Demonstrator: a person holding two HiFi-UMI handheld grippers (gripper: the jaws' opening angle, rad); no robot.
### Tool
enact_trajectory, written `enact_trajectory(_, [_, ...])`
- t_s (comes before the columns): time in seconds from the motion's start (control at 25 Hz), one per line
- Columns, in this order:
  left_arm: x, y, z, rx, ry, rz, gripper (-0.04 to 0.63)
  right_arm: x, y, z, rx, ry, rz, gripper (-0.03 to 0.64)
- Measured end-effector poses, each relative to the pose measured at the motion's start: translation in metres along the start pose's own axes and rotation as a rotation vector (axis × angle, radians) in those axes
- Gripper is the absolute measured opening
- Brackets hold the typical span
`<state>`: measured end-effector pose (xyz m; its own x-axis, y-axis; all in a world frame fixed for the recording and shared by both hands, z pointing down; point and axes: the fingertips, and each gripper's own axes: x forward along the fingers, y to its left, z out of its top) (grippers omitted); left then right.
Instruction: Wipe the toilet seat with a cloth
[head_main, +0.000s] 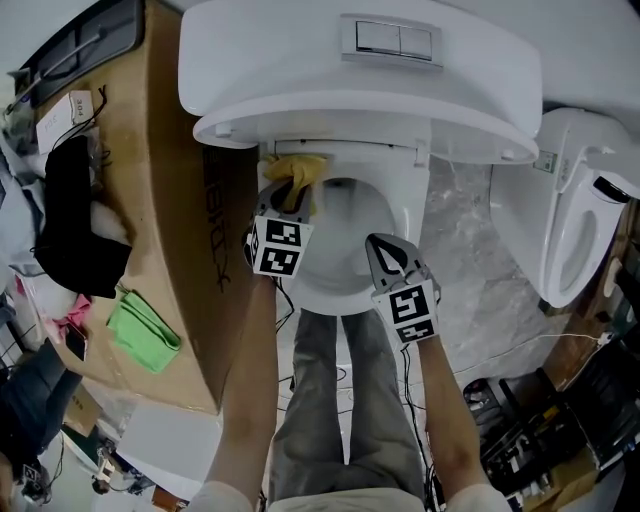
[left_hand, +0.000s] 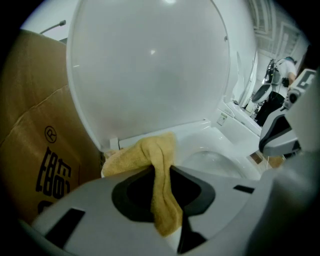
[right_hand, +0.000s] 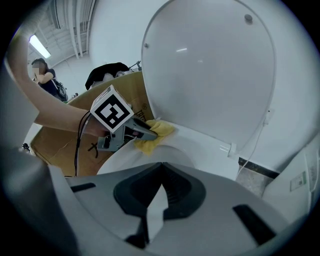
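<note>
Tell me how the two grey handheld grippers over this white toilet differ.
The left gripper is clamped on a yellow terry cloth; the right gripper is shut on nothing. The left sits at the back left of the white toilet seat, the right hangs near its front right. Both carry black-and-white marker cubes.

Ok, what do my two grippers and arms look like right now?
Both the left gripper and the right gripper have grey moulded bodies with dark, tapered jaw pads. Each carries a white cube printed with black square markers. A thin black cable runs from the left one. The forearms are bare, with no sleeves showing.
</note>
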<state>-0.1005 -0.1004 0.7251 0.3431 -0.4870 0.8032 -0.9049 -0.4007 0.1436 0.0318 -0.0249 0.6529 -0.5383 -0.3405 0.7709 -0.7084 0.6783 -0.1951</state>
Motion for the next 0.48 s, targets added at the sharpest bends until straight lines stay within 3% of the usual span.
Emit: enact_trajectory(0.48, [-0.03,0.02,-0.043,-0.05,0.013,0.049,0.095,-0.003,0.028,-0.007,-0.024,0.006,0.012,0.008])
